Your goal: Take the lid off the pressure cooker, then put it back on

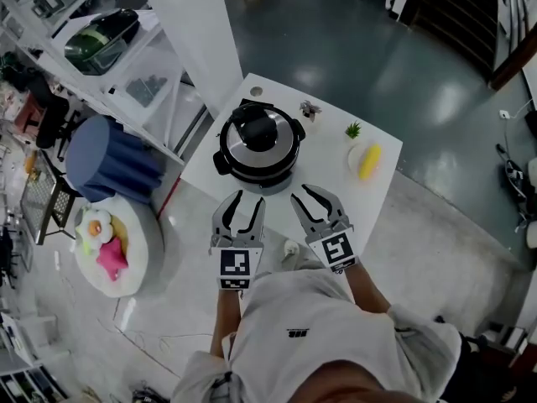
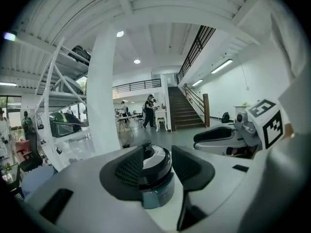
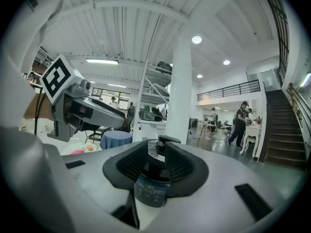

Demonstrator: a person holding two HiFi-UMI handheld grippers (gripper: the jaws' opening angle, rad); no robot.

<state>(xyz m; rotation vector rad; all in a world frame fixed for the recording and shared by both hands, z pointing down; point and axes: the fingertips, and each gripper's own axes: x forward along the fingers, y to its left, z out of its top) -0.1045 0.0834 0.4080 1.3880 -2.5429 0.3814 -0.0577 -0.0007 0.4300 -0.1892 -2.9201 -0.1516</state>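
Note:
The pressure cooker (image 1: 256,149) stands on the white table (image 1: 377,204), and its lid with a black handle (image 1: 256,128) is on. Both grippers hover at the table's near edge, short of the cooker and touching nothing. My left gripper (image 1: 243,201) is shut and empty; in the left gripper view the cooker (image 2: 156,174) shows through the slit between its pads. My right gripper (image 1: 309,198) is held beside it, jaws close together with nothing in them. The cooker (image 3: 153,186) and lid handle (image 3: 167,140) sit straight ahead in the right gripper view.
On the table's right part lie a yellow item on a small plate (image 1: 369,159), a tiny green plant (image 1: 353,130) and a small ornament (image 1: 310,109). A blue-covered stool (image 1: 109,158), a round white cushion with toys (image 1: 113,246) and a white pillar (image 1: 197,23) stand left.

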